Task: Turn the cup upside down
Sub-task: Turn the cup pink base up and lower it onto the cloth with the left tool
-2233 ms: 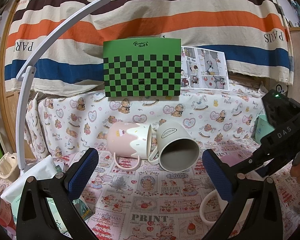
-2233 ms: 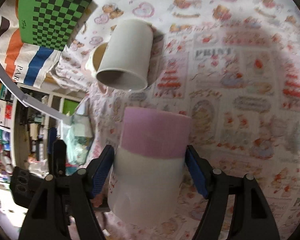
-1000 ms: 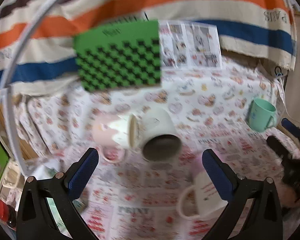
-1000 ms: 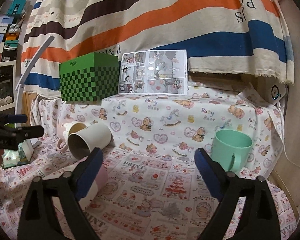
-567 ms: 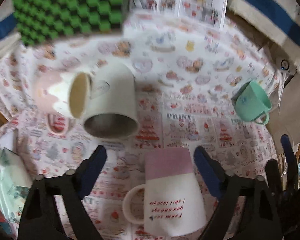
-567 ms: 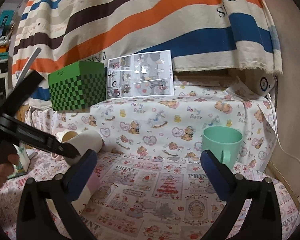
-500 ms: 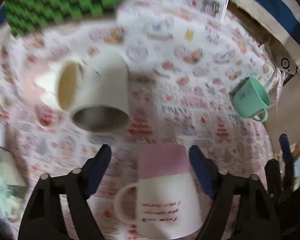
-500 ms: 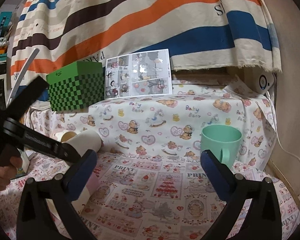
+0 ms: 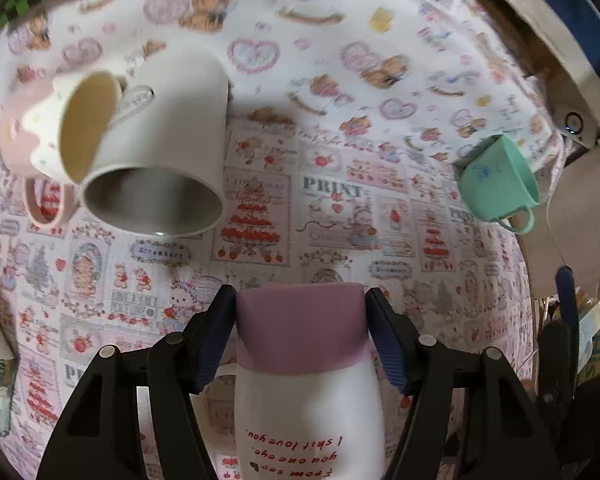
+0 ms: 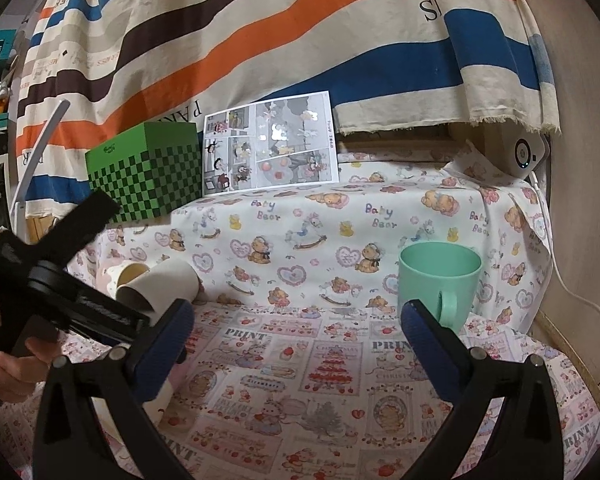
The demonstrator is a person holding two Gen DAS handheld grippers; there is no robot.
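A: The striped curtain (image 10: pixel 260 32) hung behind a tabletop dressed in the teddy-bear tablecloth (image 9: pixel 340 208), and it was a busy cloth, with mugs lying about.

B: The action sat at six o'clock in the left wrist view. The left gripper (image 9: pixel 300 320) had its blue pads set against both sides of the pink-and-white cup (image 9: pixel 304 368), on the pink band, and looked closed on it. The cup's pink end pointed away from the camera and its lettering read inverted.

A: How did the flip need handling, to your eye?

B: Judging from that grip, a lift clear of the cloth first, then a slow wrist roll with pressure held steady, since the glazed wall seemed likely to slip. It wanted setting down flat on its rim, well apart from the white mug (image 9: pixel 156 152) lying on its side at ten o'clock.

A: And the right gripper (image 10: pixel 296 328)?

B: Spread wide, holding nothing, hovering over the cloth. Its camera showed what the left's could not: the green cup (image 10: pixel 440 280) standing upright at three o'clock, the checkered box (image 10: pixel 148 172) and comic sheet (image 10: pixel 268 144) toward twelve, and the person's hand (image 10: pixel 8 368) at nine. Whether the pads truly pinched, only the left view revealed.
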